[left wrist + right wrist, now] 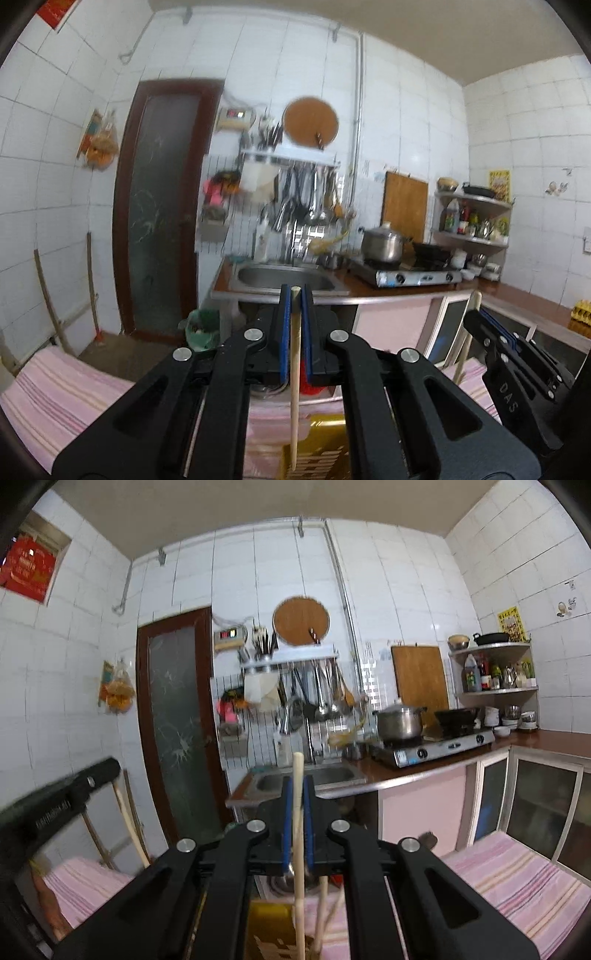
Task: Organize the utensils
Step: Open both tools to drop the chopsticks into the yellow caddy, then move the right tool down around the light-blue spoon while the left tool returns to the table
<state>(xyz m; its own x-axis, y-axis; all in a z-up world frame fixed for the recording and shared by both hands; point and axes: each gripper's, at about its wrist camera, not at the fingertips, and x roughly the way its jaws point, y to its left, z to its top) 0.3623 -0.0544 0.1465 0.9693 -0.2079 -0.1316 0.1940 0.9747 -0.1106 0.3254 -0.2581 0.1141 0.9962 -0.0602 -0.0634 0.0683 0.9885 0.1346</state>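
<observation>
Wooden chopstick clamped upright in left gripper, frame centre; right gripper likewise clamped on second chopstick.

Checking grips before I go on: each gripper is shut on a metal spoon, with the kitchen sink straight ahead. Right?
Not quite. Each gripper holds a wooden chopstick, not a metal spoon: the left gripper in the left wrist view, the right gripper in the right wrist view. The sink is ahead.
</observation>
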